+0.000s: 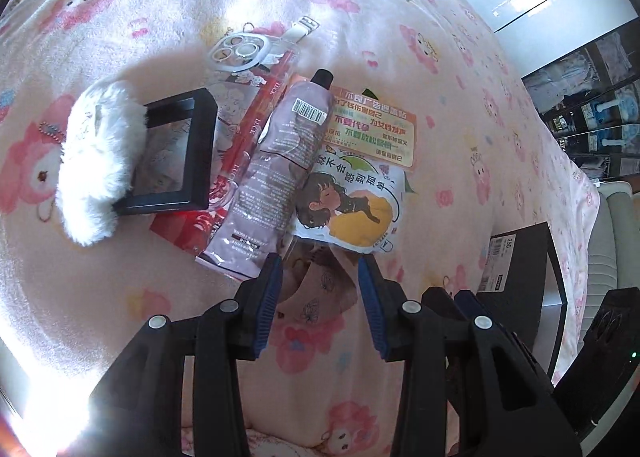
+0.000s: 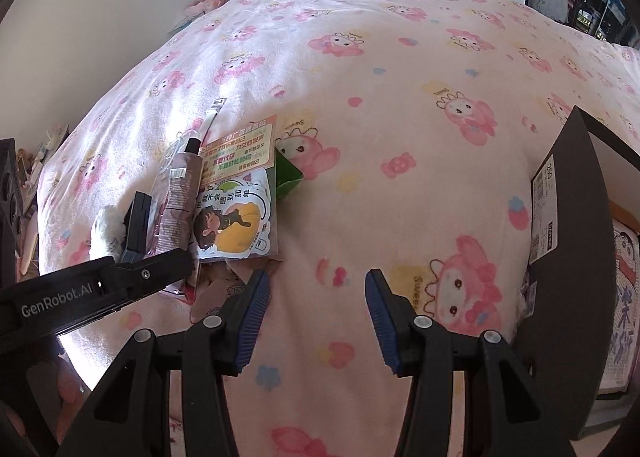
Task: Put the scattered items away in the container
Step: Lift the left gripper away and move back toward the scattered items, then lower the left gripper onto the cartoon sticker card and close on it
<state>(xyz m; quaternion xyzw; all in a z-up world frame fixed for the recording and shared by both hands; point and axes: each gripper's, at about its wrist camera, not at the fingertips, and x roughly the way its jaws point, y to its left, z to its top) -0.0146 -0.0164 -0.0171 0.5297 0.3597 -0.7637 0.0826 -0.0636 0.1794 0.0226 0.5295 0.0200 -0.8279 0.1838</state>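
A pink blanket point(image 1: 460, 105) printed with cartoon rabbits fills both views. In the left wrist view a heap of scattered items is seen at the centre: a mauve tube point(image 1: 276, 173) with a black cap lies diagonally across a red packet point(image 1: 244, 137), with a girl sticker pack point(image 1: 352, 209) just beside it at the lower right and an orange text card point(image 1: 376, 129) above that. To the left, a black frame box point(image 1: 176, 153) is partly covered by a white fluffy toy point(image 1: 96, 161). A clear phone case point(image 1: 240, 53) and a white strap point(image 1: 300, 29) are seen at the upper centre. The left gripper point(image 1: 320, 265) is held with its fingers apart, just below the heap, nothing between them. The black container point(image 1: 520, 265) stands at the right edge, well apart from the heap.

In the right wrist view the right gripper point(image 2: 316, 289) is spread wide over bare blanket, between the heap at the left and the container point(image 2: 576, 241) at the right. A green packet point(image 2: 288, 173) is tucked under the card.
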